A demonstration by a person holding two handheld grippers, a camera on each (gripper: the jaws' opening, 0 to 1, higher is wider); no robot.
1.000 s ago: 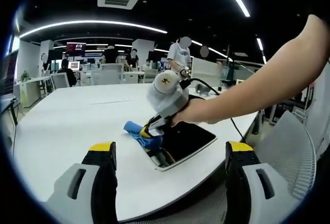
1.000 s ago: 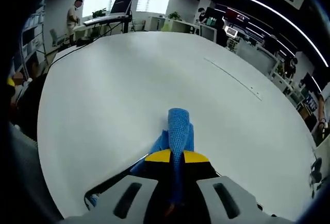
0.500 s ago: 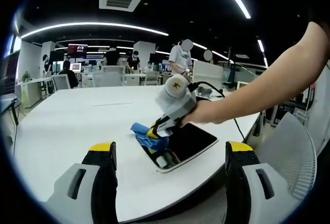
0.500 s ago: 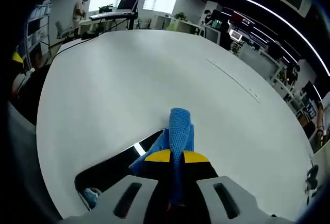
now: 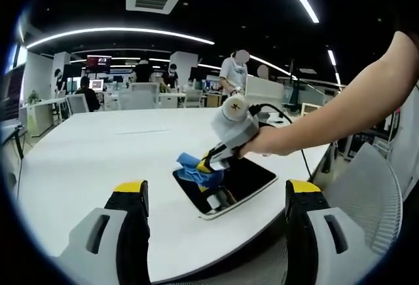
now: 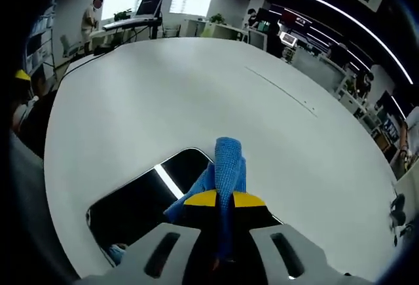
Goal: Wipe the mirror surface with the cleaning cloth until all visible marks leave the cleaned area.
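Mid-wipe: right gripper (image 6: 218,201) jaws clamped on blue cloth (image 6: 226,164), pressed over mirror (image 6: 141,200) on table (image 6: 163,95); left gripper (image 5: 216,223) jaws spread, idle. Remaining marks impossible to judge.

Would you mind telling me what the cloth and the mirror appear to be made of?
Cloth: soft blue fabric, probably microfibre, judging by its fine nubbly weave and limp folds. Mirror: seemingly glass, glossy and dark, reflecting a ceiling light strip, set in a pale rim whose material is unclear.

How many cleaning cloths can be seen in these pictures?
1. The blue cloth is clamped in the right gripper, over the mirror on the white table.
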